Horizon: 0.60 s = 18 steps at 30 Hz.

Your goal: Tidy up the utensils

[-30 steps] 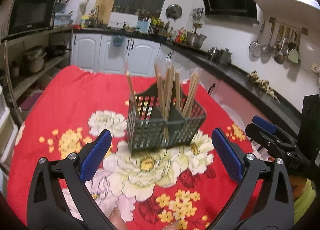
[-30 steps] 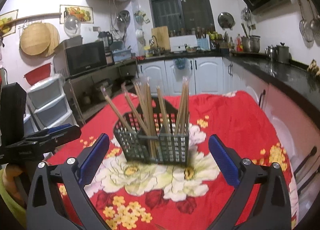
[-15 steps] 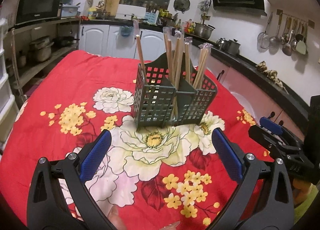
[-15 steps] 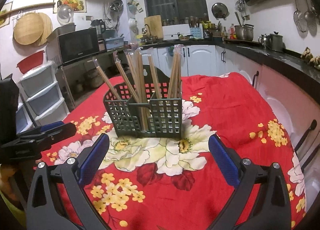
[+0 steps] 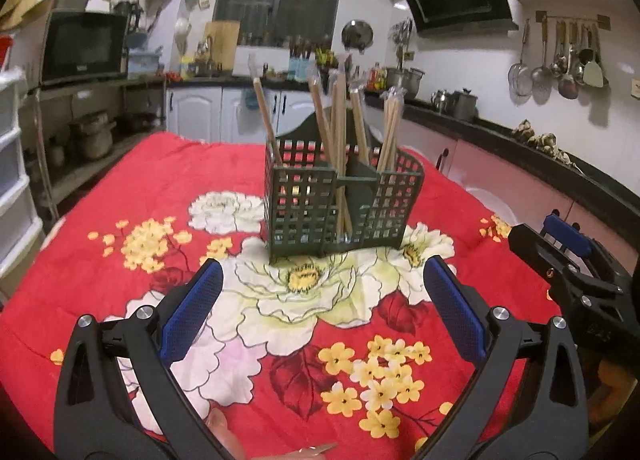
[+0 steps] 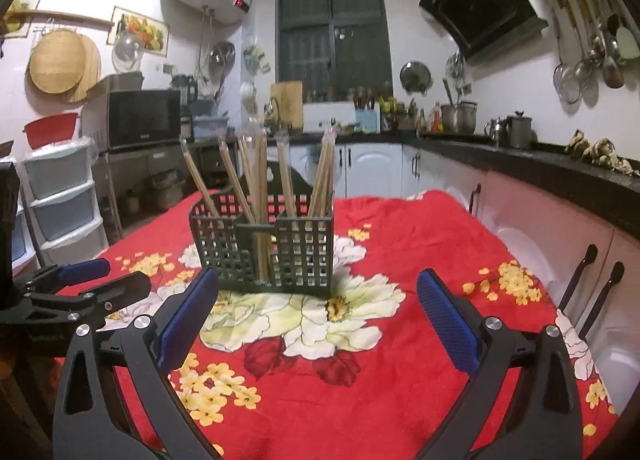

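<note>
While both hand-held grippers [image 5: 320, 300] [image 6: 316, 304] gaped empty, chopsticks [image 5: 340, 132] ahead looked light, stiff, slippery; pinch mid-shaft above caddy [image 5: 340, 204].

Left gripper [image 5: 322, 310]: black plastic clamp-style frame, two fingers faced with textured blue pads [image 5: 191, 308], silver screws at the pivots. Right gripper [image 6: 316, 314]: identical black frame, blue pads [image 6: 446, 326], silver screws. Bare skin visible at lower edge, left view.

Red floral-clothed table [image 5: 120, 188], dark mesh caddy [image 5: 340, 212] upright on it
</note>
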Each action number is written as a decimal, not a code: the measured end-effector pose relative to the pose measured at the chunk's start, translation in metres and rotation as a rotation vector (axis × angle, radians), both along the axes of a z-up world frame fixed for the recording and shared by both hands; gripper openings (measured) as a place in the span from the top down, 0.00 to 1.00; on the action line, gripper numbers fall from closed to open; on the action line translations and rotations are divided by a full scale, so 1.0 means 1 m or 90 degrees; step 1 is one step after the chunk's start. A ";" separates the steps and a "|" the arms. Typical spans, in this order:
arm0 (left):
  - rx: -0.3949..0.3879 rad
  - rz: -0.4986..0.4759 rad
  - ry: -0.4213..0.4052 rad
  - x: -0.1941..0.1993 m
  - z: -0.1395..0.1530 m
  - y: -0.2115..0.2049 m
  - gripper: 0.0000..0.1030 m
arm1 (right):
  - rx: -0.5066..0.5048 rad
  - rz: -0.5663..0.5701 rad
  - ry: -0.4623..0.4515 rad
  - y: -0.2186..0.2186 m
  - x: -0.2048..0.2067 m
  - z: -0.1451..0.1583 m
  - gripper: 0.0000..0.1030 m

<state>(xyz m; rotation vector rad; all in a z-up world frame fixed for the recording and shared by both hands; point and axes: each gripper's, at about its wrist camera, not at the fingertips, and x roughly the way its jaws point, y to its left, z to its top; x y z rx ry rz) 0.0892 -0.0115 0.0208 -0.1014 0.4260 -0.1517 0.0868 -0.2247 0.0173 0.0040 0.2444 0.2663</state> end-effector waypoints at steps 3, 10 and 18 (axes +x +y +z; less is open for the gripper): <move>-0.002 0.003 -0.032 -0.006 0.003 -0.001 0.10 | 0.011 -0.006 -0.024 -0.002 -0.007 -0.002 0.06; 0.004 0.021 -0.064 -0.012 0.000 -0.004 0.10 | 0.015 -0.025 -0.057 -0.004 -0.018 -0.005 0.06; 0.002 0.019 -0.059 -0.011 -0.006 -0.005 0.10 | 0.013 -0.028 -0.058 -0.004 -0.018 -0.005 0.06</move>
